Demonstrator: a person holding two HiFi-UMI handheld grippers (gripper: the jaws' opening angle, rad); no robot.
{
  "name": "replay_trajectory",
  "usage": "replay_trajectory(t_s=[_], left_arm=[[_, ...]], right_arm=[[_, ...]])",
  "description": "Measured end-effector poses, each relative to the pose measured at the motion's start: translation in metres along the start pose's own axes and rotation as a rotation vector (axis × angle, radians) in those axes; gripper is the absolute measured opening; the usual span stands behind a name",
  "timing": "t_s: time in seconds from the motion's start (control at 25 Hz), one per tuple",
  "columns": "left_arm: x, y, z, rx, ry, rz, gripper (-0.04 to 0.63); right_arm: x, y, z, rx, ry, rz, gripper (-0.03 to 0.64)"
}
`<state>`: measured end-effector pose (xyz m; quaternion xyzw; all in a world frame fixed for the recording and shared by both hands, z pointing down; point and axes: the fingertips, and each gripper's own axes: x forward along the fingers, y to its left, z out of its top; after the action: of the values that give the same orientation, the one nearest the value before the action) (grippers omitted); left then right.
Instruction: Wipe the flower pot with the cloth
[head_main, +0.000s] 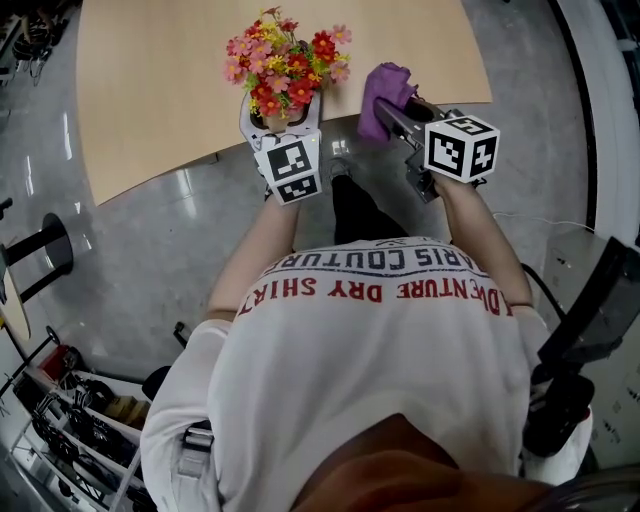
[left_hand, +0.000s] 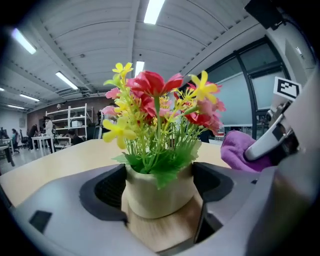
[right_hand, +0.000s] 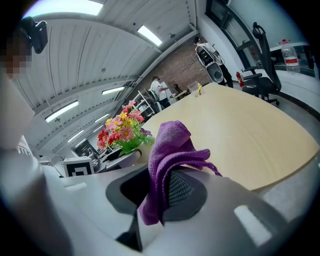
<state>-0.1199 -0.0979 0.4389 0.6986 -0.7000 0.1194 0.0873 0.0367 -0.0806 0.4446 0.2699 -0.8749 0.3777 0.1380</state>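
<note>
Though hidden overhead, pot (left_hand: 159, 196) clamped btwn left tongs (left_hand: 160, 184).

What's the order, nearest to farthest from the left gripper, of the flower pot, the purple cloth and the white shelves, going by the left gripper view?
1. Flower pot: centre, gripped between the fingers.
2. Purple cloth: just beyond the pot, to the right.
3. White shelves: far back on the left, across the room.

Before me lay a pale wooden tabletop (head_main: 150, 90) on a glossy grey floor (head_main: 130, 260); a black office chair (right_hand: 262, 75) stood near it.
</note>
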Motion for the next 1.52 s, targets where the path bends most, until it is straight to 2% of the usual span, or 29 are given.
replay_trajectory(t_s=[0.16, 0.52, 0.76, 0.96, 1.24, 1.36, 1.52], left_arm=[[0.011, 0.004, 0.004, 0.031, 0.003, -0.106, 0.419], [0.004, 0.005, 0.006, 0.119, 0.016, -0.409, 0.419], [0.003, 0.010, 0.001, 0.159, 0.035, -0.533, 0.419], [0.003, 0.011, 0.001, 0.176, 0.034, -0.569, 0.419], [0.005, 0.012, 0.000, 0.176, 0.038, -0.581, 0.419], [0.003, 0.012, 0.001, 0.181, 0.036, -0.592, 0.419], [0.003, 0.012, 0.002, 0.186, 0.033, -0.608, 0.419]], right_arm=[[0.015, -0.003, 0.016, -0.004, 0.009, 0.030, 0.048], [0.037, 0.011, 0.041, -0.037, 0.008, 0.115, 0.048], [0.050, 0.015, 0.051, -0.054, 0.005, 0.157, 0.048], [0.064, 0.024, 0.055, -0.056, 0.018, 0.200, 0.048], [0.088, 0.031, 0.043, -0.067, 0.099, 0.228, 0.048], [0.091, 0.029, 0.041, -0.038, 0.132, 0.237, 0.046], [0.101, 0.015, 0.036, -0.045, 0.197, 0.167, 0.046]])
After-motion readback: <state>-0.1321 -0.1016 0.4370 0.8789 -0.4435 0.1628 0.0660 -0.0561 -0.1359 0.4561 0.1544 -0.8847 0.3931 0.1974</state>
